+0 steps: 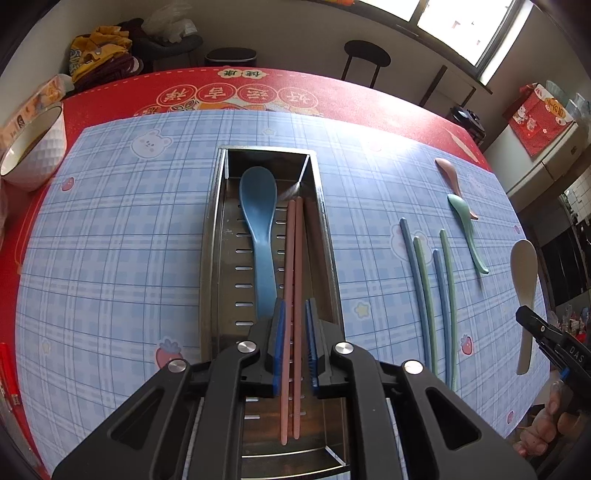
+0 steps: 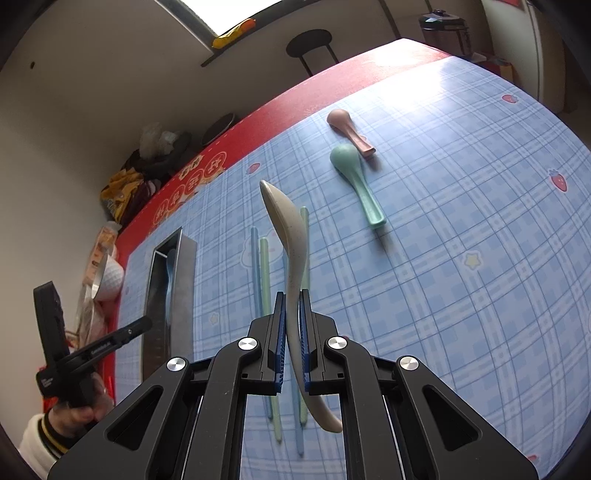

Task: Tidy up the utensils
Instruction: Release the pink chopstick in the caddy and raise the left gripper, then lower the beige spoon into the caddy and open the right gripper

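left tool (image 1: pixel 294 317) open | pink chopsticks (image 1: pixel 291 258), blue spoon (image 1: pixel 260 229) in tray (image 1: pixel 218 236)

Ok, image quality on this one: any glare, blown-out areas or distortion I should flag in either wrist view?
Left wrist view: the window is blown out and glare washes the plaid mat beyond the metal tray; fisheye bends the table's edges. Right wrist view: similar glare on the mat's far corner, with dark corners; the beige spoon in the right gripper stays sharp.
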The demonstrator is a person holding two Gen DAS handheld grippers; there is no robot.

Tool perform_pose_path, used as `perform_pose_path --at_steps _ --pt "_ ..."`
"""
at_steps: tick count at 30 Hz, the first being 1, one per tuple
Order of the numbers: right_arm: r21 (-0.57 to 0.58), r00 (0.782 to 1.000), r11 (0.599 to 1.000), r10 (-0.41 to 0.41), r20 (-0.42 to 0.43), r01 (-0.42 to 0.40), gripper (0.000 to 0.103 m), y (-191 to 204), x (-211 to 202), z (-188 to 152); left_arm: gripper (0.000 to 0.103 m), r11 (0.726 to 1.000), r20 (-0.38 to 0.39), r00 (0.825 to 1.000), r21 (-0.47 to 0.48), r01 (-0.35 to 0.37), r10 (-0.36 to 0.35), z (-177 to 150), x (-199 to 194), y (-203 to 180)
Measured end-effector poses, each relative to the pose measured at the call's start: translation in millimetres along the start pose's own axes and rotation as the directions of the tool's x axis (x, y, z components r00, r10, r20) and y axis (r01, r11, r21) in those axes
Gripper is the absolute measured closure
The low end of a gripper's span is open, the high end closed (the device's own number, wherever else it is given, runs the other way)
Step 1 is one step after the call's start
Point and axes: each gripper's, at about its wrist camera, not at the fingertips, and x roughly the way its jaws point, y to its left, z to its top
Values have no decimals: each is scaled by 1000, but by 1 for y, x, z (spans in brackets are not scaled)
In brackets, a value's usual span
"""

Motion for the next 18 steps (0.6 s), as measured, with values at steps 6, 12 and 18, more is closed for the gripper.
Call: perform_pose_path --at_steps 6,12,18 --pt "4 999 1000 30 -21 -30 96 8 8 -2 39 998 89 995 -13 -53 54 -20 -32 -1" --pt "13 997 999 53 -63 -53 96 18 22 -4 10 988 145 978 -59 -144 151 -32 -52 9" --pt "0 992 997 77 -100 -77 96 38 37 -5 6 983 169 972 -118 -142 161 -43 -64 26"
